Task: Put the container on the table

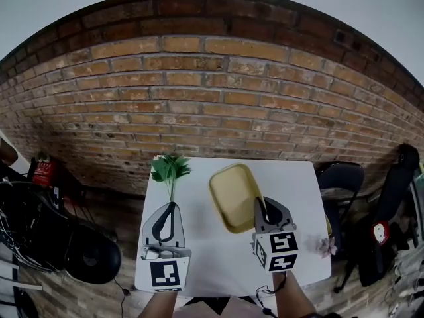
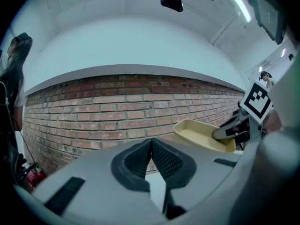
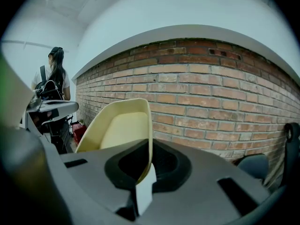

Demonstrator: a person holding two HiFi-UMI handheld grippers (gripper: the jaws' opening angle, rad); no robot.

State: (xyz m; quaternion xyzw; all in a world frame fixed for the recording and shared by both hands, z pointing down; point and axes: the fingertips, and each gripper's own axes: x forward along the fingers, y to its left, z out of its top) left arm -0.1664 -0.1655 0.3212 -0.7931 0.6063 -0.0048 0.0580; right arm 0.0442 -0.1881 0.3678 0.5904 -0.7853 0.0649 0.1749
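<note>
A shallow yellow container (image 1: pixel 233 195) hangs over the white table (image 1: pixel 212 257), and my right gripper (image 1: pixel 264 211) is shut on its near right rim. In the right gripper view the container (image 3: pixel 119 130) runs away from the jaws, its rim pinched between the black pads. My left gripper (image 1: pixel 171 207) is at the table's left side, shut with nothing in it; its ribbed pads (image 2: pixel 140 161) meet in the left gripper view. There the container (image 2: pixel 202 136) and the right gripper (image 2: pixel 236 128) show at the right.
A green plant (image 1: pixel 170 169) stands at the table's far left corner, just beyond the left gripper. A brick wall (image 1: pixel 212 111) runs behind the table. A dark chair (image 1: pixel 339 177) stands to the right, black gear (image 1: pixel 73 244) to the left. A person (image 3: pixel 51 81) stands far left.
</note>
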